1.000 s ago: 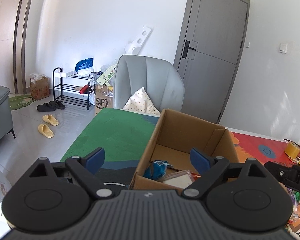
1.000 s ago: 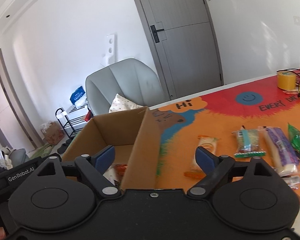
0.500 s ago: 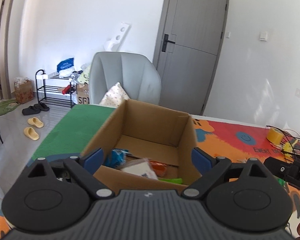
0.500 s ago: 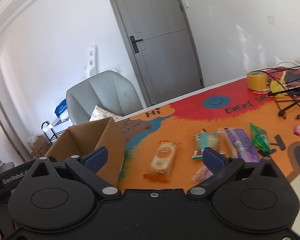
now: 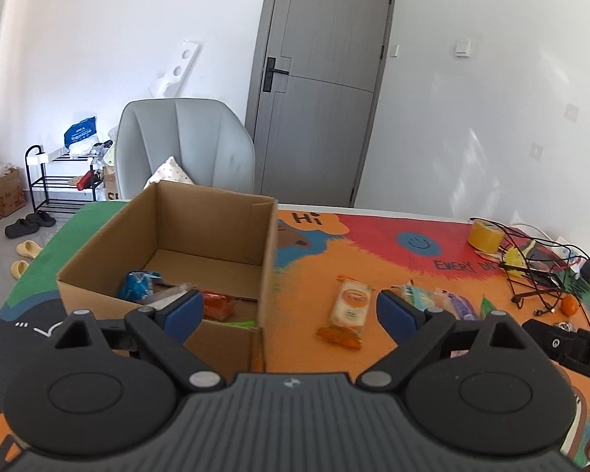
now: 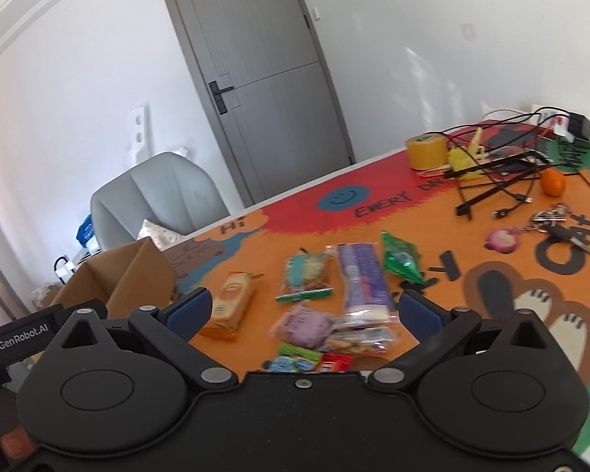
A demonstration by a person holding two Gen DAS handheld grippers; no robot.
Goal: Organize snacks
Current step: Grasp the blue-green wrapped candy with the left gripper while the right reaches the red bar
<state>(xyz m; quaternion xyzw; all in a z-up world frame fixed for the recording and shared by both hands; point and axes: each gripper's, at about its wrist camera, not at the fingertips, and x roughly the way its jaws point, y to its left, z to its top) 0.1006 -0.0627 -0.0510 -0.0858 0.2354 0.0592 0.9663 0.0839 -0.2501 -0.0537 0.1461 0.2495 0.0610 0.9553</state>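
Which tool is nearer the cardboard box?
Left. The left tool hangs at the cardboard box's near right corner; the right tool is off beside it, over loose snacks.

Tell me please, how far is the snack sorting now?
Partly done. A few packets already lie in the cardboard box. Nothing is in hand: the left gripper and right gripper are both open and empty. Left on the mat: the orange packet, the purple packet, the green packet and several more.

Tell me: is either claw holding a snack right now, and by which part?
Nothing is held. The left claw and right claw are both open and empty.
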